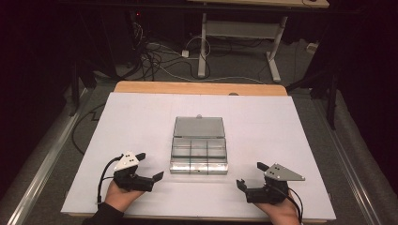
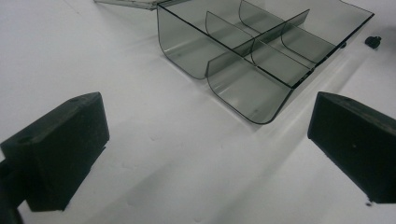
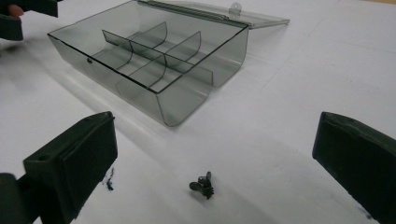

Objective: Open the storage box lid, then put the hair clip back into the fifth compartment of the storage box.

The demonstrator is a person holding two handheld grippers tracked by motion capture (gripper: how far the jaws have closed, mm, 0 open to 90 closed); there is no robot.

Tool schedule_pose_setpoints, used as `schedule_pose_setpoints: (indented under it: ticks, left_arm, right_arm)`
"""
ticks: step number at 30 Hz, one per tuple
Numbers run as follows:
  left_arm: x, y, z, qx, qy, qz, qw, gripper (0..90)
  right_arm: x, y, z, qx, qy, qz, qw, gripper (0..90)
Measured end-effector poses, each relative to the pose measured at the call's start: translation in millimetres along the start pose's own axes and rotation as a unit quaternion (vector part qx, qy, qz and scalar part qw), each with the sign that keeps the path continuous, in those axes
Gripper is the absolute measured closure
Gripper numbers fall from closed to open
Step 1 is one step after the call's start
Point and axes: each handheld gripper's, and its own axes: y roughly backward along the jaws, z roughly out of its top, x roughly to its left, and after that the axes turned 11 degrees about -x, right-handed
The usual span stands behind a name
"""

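Observation:
A clear smoky plastic box (image 1: 199, 154) with several empty compartments sits mid-table, its lid (image 1: 198, 126) laid open toward the far side. My left gripper (image 1: 150, 166) rests left of the box's front corner, open, nothing between its pads. My right gripper (image 1: 251, 175) rests right of the box, also open. In the right gripper view the box (image 3: 154, 60) lies ahead, and a small dark wing-shaped metal piece (image 3: 202, 184) lies on the white surface between the wide jaws, touching neither. In the left gripper view the box (image 2: 247, 51) lies ahead to the right, past my left gripper (image 2: 205, 140).
A white sheet (image 1: 141, 117) covers the wooden table (image 1: 197, 87), whose front edge runs just under both hands. Beyond the far edge stand desk legs (image 1: 202, 47) and loose cables on the floor. A tiny dark object (image 2: 372, 41) lies past the box's far corner.

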Motion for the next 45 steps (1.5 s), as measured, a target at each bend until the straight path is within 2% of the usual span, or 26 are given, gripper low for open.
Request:
schedule_pose_setpoints:
  ticks: [3, 11, 17, 24, 28, 36, 41, 45]
  left_arm:
    - [0.3, -0.3, -0.2, 0.0, 0.0, -0.004, 1.0, 0.0]
    - [-0.4, 1.2, -1.4, -0.008, -0.004, -0.007, 0.9999, 0.0]
    - [0.0, 0.8, -1.3, -0.007, 0.0, -0.002, 1.0, 0.0]
    - [0.6, 0.1, -1.1, -0.006, 0.002, -0.005, 1.0, 0.0]
    - [0.7, 0.0, -1.0, -0.005, 0.002, -0.006, 1.0, 0.0]
    - [-0.2, 0.0, -1.1, -0.006, -0.001, -0.005, 1.0, 0.0]
    - [-0.2, -0.1, -1.1, -0.006, -0.001, -0.005, 1.0, 0.0]
    - [-0.4, -0.1, -1.2, -0.006, -0.002, -0.006, 1.0, 0.0]
  right_arm:
    - [-2.5, -0.3, -1.7, 0.007, -0.009, -0.007, 0.9999, 1.6]
    - [-4.7, 6.0, -3.5, 0.016, -0.009, -0.016, 0.9997, 9.4]
    - [-9.8, 10.8, -4.5, 0.022, -0.014, -0.021, 0.9994, 19.0]
    - [-15.7, 18.0, -8.2, 0.031, -0.022, -0.028, 0.9989, 31.3]
    - [-14.8, 15.6, -9.8, 0.038, -0.021, -0.017, 0.9989, 36.7]
    - [-10.5, 8.0, -10.2, 0.048, -0.021, -0.005, 0.9986, 39.5]
    - [-6.6, 2.5, -11.0, 0.066, -0.022, 0.002, 0.9976, 44.9]
    - [-3.7, -2.6, -11.3, 0.076, -0.013, 0.009, 0.997, 47.7]
